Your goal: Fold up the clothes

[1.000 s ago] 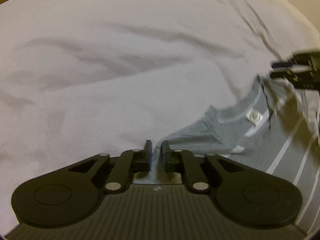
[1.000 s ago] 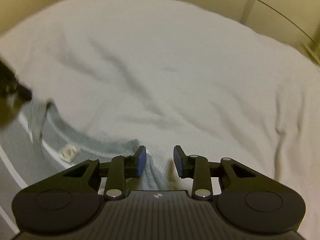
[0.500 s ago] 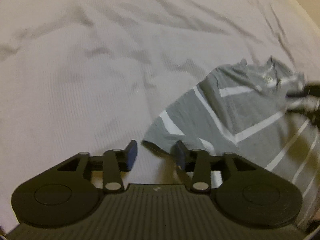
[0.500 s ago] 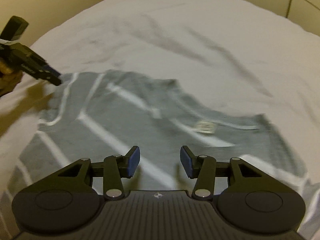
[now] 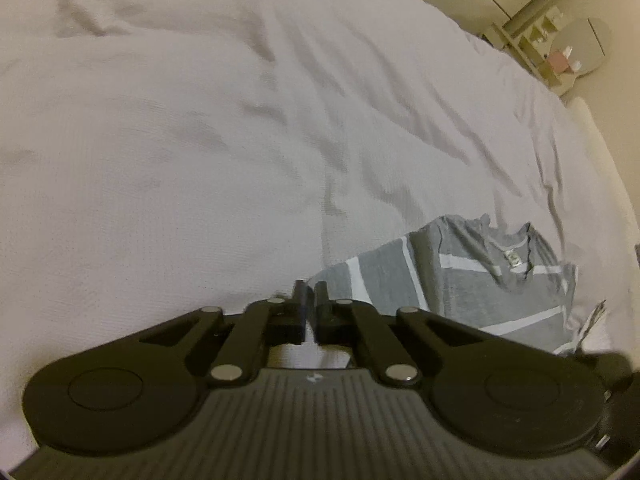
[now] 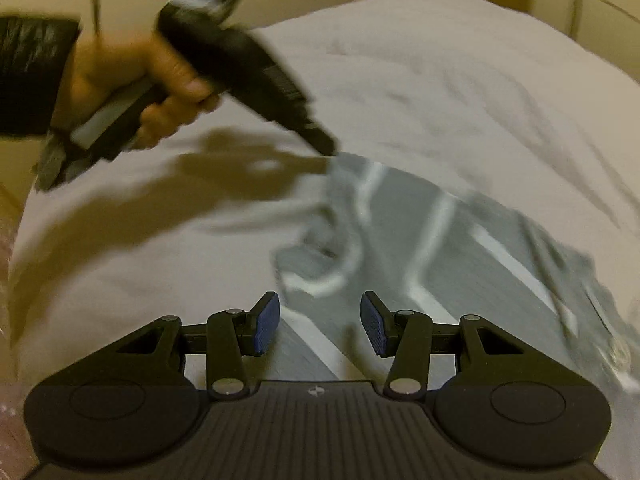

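Lying rumpled, grey white-striped shirt (image 5: 472,280), left tongs (image 5: 310,294) pinching its edge, right tongs (image 6: 320,320) agape.

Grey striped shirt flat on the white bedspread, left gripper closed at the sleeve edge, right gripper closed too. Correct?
One error: the right gripper is open, its blue pads wide apart above the shirt, as the right wrist view shows. The left gripper is closed at the sleeve edge, on the white bedspread.

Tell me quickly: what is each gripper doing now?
Left gripper: closed at the shirt edge; grip unclear.
Right gripper: open, holding nothing.
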